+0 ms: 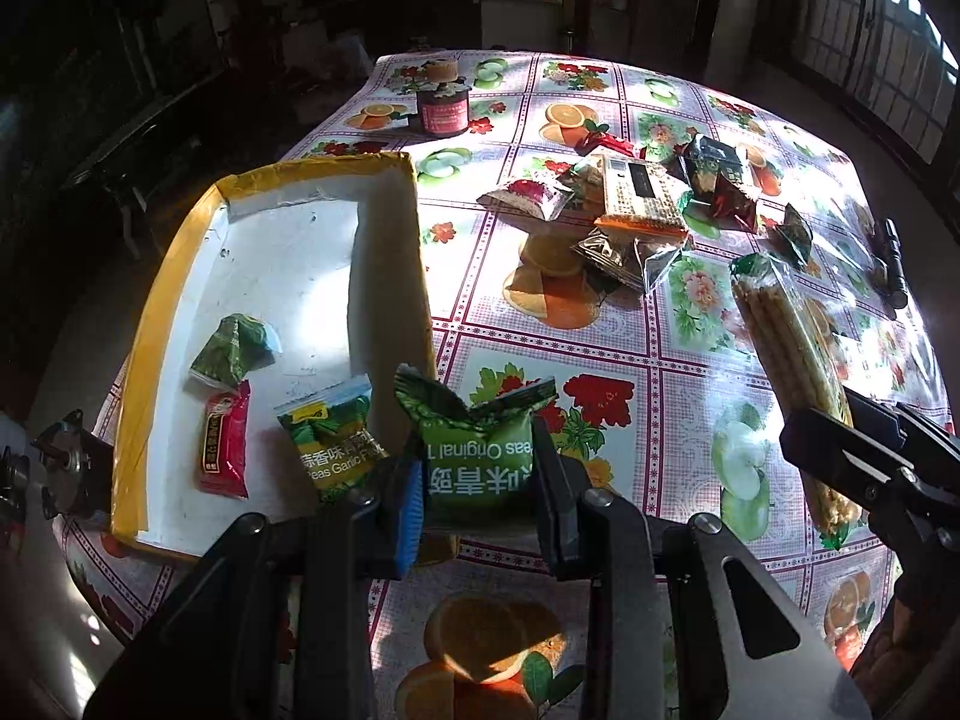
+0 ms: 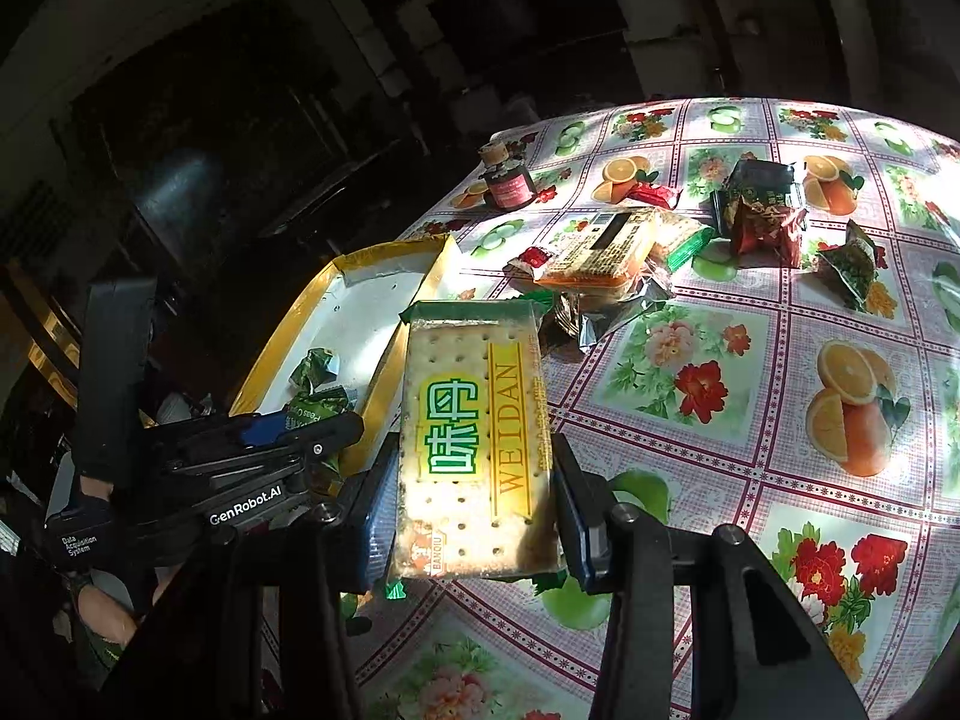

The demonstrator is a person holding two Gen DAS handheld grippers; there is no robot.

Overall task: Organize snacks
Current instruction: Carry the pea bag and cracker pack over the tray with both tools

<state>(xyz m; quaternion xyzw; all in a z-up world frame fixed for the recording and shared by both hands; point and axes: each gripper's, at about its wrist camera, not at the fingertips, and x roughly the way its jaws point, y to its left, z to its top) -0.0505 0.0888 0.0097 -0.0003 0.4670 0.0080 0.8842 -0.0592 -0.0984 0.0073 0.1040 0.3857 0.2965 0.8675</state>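
A: Which step is in hand?

B: A green pea packet is pinched by the left gripper just beside the tray's near right corner; a cracker pack is clamped by the right gripper above the table.

A: What is called for next?

B: Probably both must be carried over the tray and released.

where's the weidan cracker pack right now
The WEIDAN cracker pack is clamped in the right claw, held above the fruit-print tablecloth just right of the yellow-rimmed tray, with the snack pile beyond it.
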